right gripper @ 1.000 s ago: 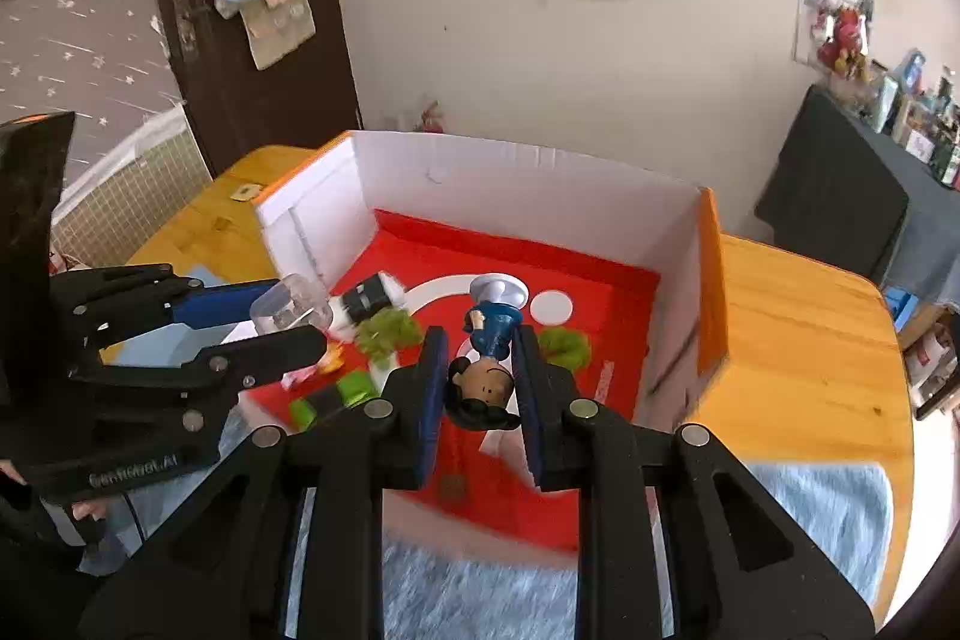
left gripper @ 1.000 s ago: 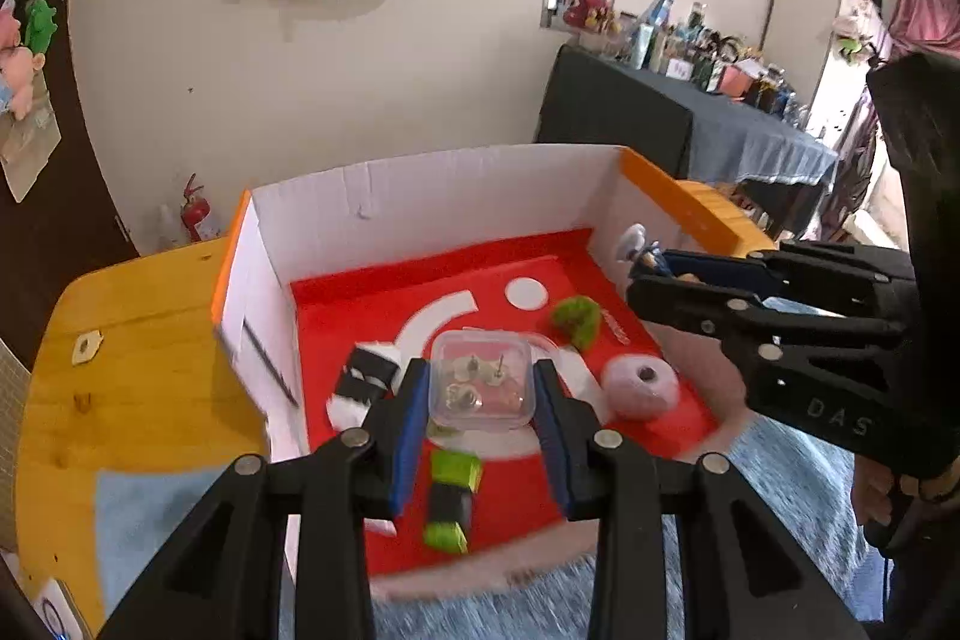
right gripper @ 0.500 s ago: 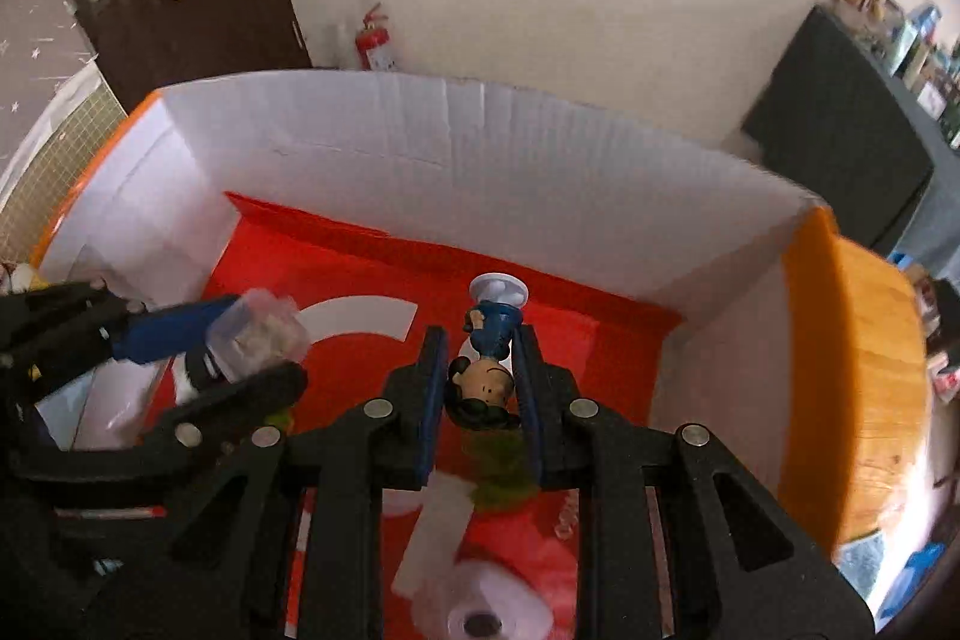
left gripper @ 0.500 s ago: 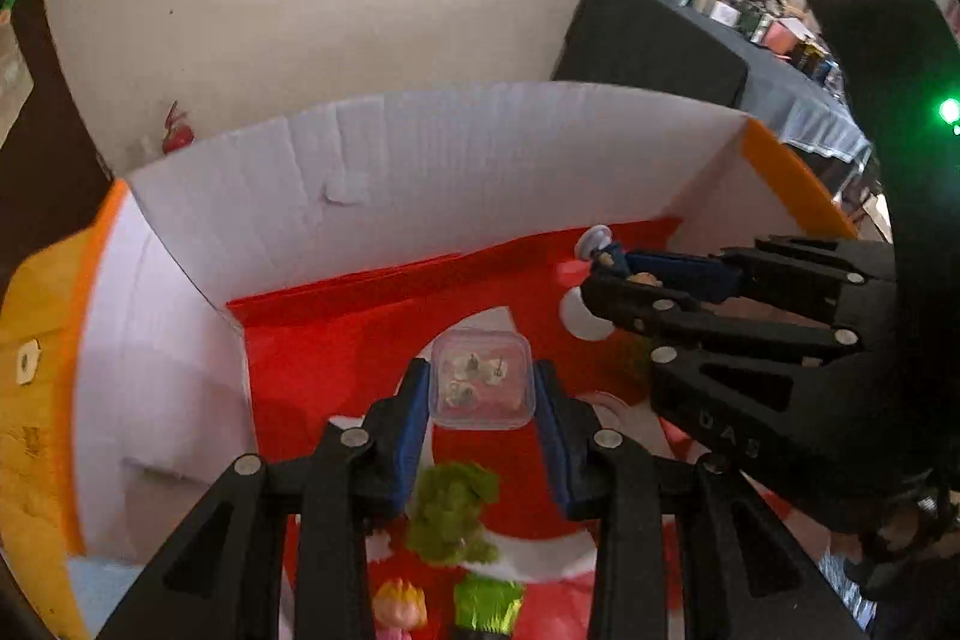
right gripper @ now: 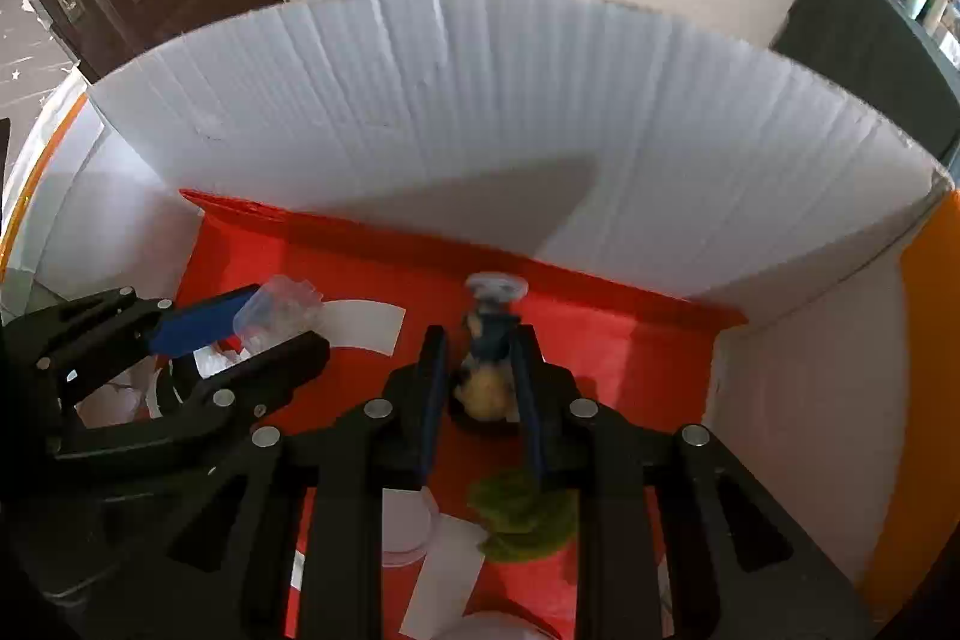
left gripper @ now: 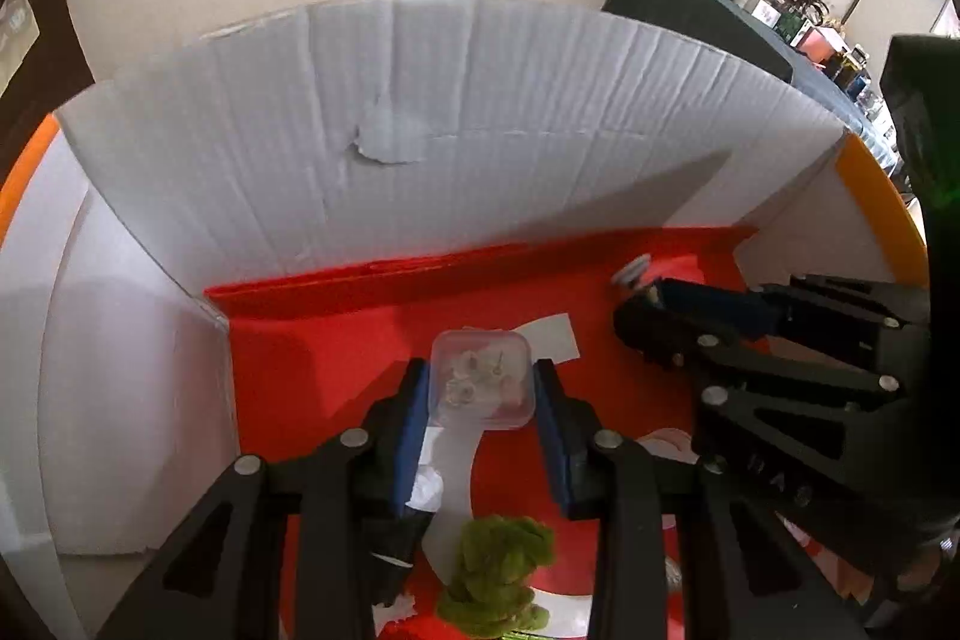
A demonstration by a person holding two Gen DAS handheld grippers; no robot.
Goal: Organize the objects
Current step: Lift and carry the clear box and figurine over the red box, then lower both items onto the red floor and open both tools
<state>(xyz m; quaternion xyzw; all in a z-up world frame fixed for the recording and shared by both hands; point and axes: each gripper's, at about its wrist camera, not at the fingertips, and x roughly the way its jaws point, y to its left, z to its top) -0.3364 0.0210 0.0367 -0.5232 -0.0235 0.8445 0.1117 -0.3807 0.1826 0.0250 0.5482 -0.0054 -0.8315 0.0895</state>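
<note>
Left hand-held gripper (left gripper: 482,388) grips a clear plastic case (left gripper: 482,383) between its blue pads, low over the red floor of the white-walled box (left gripper: 480,118); a green fuzzy lump (left gripper: 495,574) lies below it, nearer the camera. Right wrist view: right hand-held gripper (right gripper: 480,370) clamps a small figurine (right gripper: 487,370), head toward the camera, inside the same box, with another green fuzzy piece (right gripper: 523,514) beneath its right finger.

Inside the cardboard box (left gripper: 480,112), the pin case (left gripper: 483,379) sits between the left gripper (left gripper: 483,400) fingers, with the right gripper (right gripper: 483,382) at its 3 o'clock enclosing the figurine (right gripper: 489,370). A fuzzy clump (left gripper: 495,574), possibly moss, lies at 6 o'clock from the case on the box floor.
</note>
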